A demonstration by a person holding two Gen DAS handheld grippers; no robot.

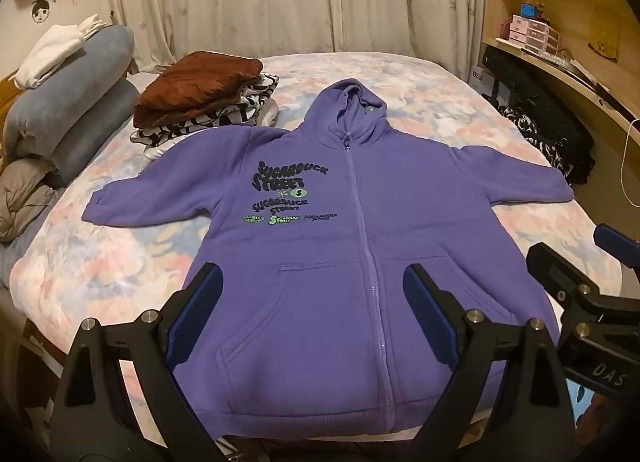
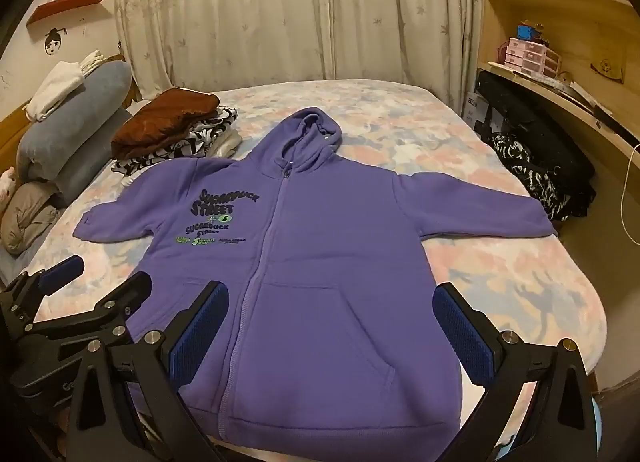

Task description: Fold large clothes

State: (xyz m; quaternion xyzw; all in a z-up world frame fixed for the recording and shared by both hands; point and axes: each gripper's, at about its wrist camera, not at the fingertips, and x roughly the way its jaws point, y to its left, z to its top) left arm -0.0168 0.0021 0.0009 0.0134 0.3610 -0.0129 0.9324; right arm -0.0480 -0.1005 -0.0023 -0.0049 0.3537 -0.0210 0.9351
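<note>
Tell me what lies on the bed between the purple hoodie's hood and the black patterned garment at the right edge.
Only bare floral bedsheet separates the purple zip hoodie's hood from the black patterned garment; the right wrist view shows it best.

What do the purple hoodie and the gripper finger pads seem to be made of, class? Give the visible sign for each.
Purple hoodie: probably thick cotton-blend fleece; matte, soft folds, ribbed hem, zip front.
Finger pads on the right gripper: likely blue rubber or textured plastic; a fine dotted grip pattern shows.

Both views are dim and warm-tinted, slightly soft and grainy. Fisheye bending curves everything toward the rim, with black vignette corners at 10 and 2 o'clock.
</note>
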